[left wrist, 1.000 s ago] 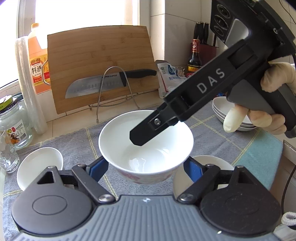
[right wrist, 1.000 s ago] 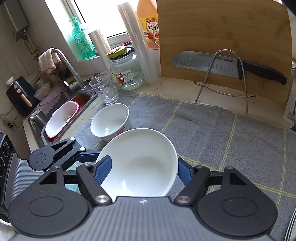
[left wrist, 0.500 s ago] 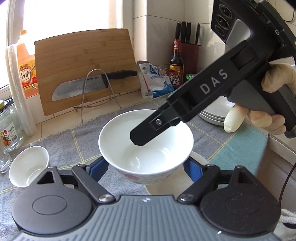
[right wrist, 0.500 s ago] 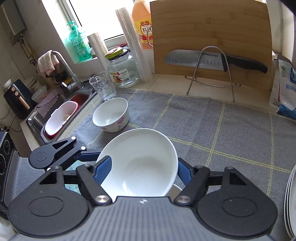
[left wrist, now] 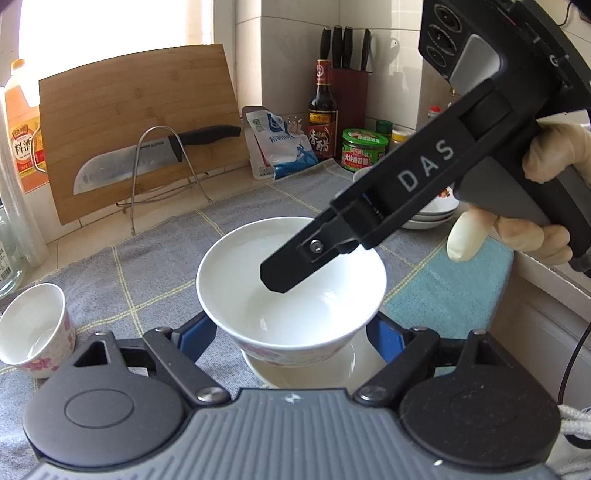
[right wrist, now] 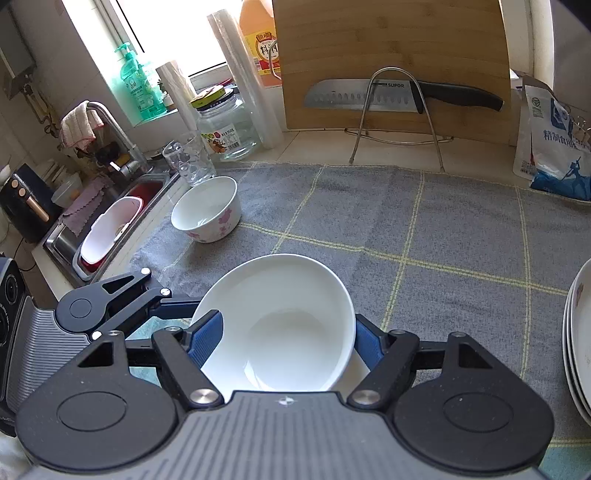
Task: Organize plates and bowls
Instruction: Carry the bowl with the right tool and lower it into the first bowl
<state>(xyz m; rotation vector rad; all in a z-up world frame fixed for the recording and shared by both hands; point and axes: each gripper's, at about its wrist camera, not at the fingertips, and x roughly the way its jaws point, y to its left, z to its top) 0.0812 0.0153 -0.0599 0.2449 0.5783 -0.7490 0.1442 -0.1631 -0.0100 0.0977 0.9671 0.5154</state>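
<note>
The bowl (left wrist: pixel 291 284), lower centre of both views, is glazed ceramic: stiff, slick, breakable. The left gripper (left wrist: pixel 291 334) clamps its sides; the right gripper (right wrist: pixel 286 341) pinches its rim. It looks safest held low, across its width.

a white bowl (left wrist: pixel 291 295) with pink flowers outside, a grey cloth (right wrist: pixel 424 229) checked in yellow lines, blue gripper pads (right wrist: pixel 207 332).

Bright daylight floods from a blown-out window (left wrist: pixel 110 26); sharp focus, edges bowed by fisheye.
</note>
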